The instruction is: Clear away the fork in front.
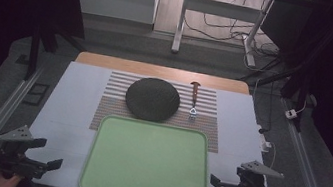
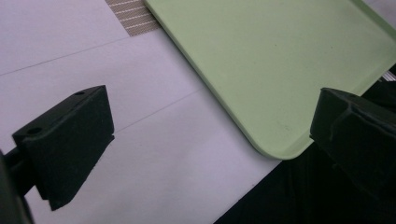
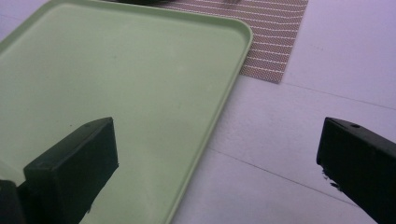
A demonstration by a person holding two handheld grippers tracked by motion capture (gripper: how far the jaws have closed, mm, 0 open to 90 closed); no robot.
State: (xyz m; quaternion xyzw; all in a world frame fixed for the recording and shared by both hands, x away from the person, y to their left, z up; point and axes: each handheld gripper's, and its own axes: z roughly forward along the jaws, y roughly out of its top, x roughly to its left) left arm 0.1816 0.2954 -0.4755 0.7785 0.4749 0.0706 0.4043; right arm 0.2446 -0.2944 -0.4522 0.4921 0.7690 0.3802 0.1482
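So the worktop is covered in a pale sheet, and the biggest thing on it is a light green tray sitting at the near edge, nothing in it yet. Behind that there's a striped placemat whose near edge tucks under the tray's far side. On the mat sits a round dark plate, and just to its right, apart from it, a little fork with a brown handle pointing away and the tines toward the tray. Then the two claws: the left claw hangs off the tray's near-left corner and the right claw off its near-right corner, both aimed inward at the tray, both spread as wide as they go and holding nothing. In the left gripper view you can see the tray corner sitting between the jaws but not touched, same deal in the right gripper view with the tray's right rim. My read is this is the very start, nothing picked up, hands just parked either side of the tray. Looks like plate and fork want to end up on the tray, so the next move would be reaching past it to the mat. The fork lies flat, so that one calls for a careful pinch on the handle.
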